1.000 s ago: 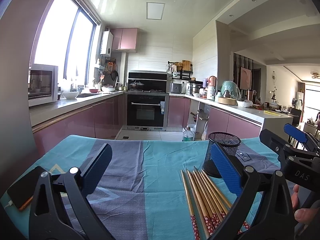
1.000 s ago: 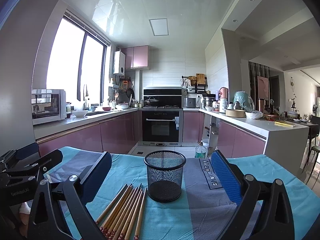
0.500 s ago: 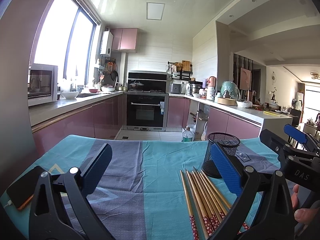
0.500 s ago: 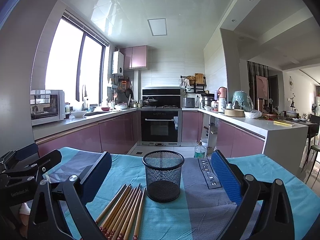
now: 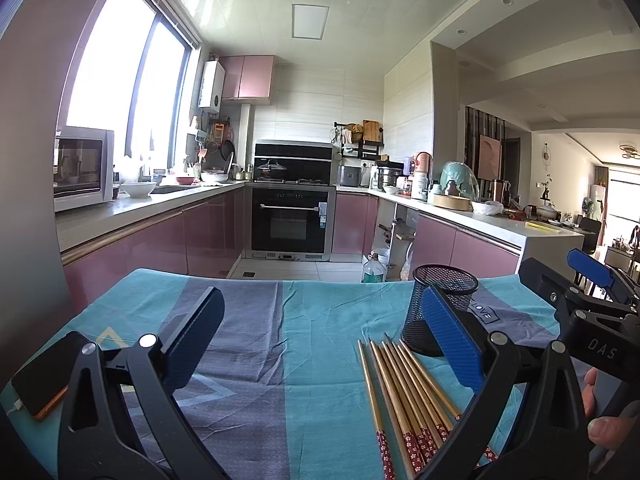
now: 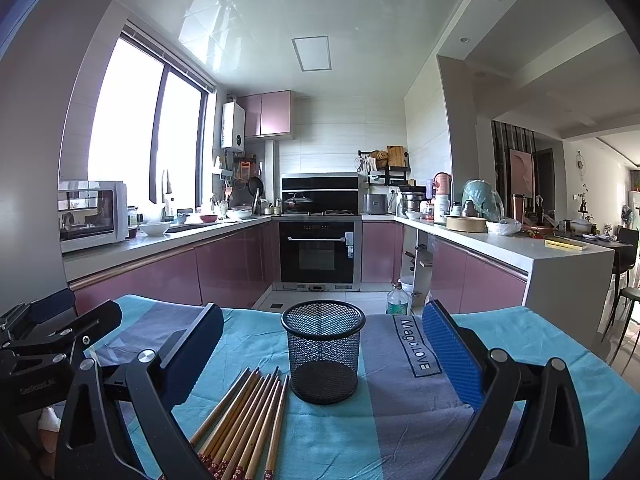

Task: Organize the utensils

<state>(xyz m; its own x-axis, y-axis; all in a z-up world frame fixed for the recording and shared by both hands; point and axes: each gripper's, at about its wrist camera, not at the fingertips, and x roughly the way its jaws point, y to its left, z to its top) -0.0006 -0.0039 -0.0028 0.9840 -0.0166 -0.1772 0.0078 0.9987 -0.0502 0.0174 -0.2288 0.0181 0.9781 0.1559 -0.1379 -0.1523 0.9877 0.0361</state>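
setting: kitchen table under a teal-and-grey cloth [image 6: 400, 432], pink cabinets and oven at 12 o'clock beyond.
chopsticks [image 6: 244, 420]: a loose fan of wooden sticks lying flat on the cloth, red patterned ends toward the cameras, tips pointing at the holder; at 7 o'clock from the holder in the right wrist view, at 5 o'clock of centre in the left wrist view [image 5: 404, 396].
mesh holder [image 6: 323, 350]: black wire cup, upright, empty as far as visible, just beyond the stick tips [image 5: 440, 308].
left gripper [image 5: 320, 340]: spread wide, gripping nothing, hovering over bare cloth at 9 o'clock of the sticks.
right gripper [image 6: 324, 356]: spread wide, gripping nothing, framing the holder between its pads.
phone [image 5: 44, 376]: dark handset at 8 o'clock in the left wrist view, clear of the work.
handling, as judged: light, stiff, thin and smooth; likely to roll or swivel between the pads, and to drag neighbours along where sticks touch.
hold, as judged: best pinched across the shaft near mid-length, one or two at a time, then tipped upright over the rim.
risk, as judged: light holder may topple if knocked.
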